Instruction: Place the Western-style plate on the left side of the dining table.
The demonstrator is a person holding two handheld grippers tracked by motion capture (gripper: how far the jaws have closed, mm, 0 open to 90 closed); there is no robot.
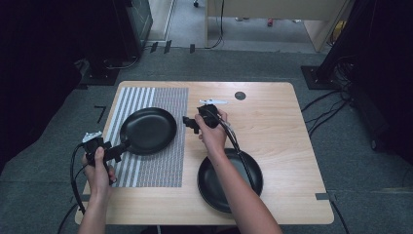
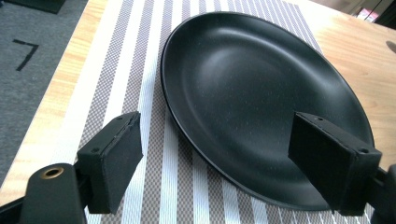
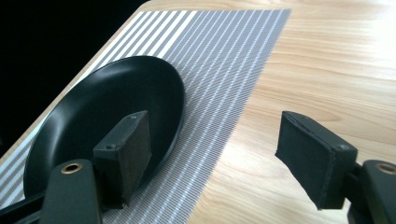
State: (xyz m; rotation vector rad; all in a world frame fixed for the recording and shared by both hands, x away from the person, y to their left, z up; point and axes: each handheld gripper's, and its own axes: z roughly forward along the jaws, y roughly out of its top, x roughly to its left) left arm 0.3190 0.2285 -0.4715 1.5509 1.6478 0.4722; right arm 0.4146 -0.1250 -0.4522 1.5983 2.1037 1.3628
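A black plate (image 1: pixel 148 130) lies on a grey-and-white striped placemat (image 1: pixel 160 165) on the left half of the wooden table (image 1: pixel 277 131). My left gripper (image 1: pixel 118 149) sits at the plate's near left rim, jaws open. In the left gripper view the plate (image 2: pixel 261 93) lies between and beyond the spread pads of the left gripper (image 2: pixel 219 163), untouched. My right gripper (image 1: pixel 189 123) hovers just right of the plate, open and pointing left at it. In the right gripper view, the right gripper (image 3: pixel 217 158) holds nothing, with the plate (image 3: pixel 102 116) behind its left pad and the placemat (image 3: pixel 224 51) beyond.
A second black plate (image 1: pixel 214 187) rests on bare wood at the front right, partly under the right forearm. A dark round grommet (image 1: pixel 240 95) sits near the table's far edge. Cables run across the carpet around the table.
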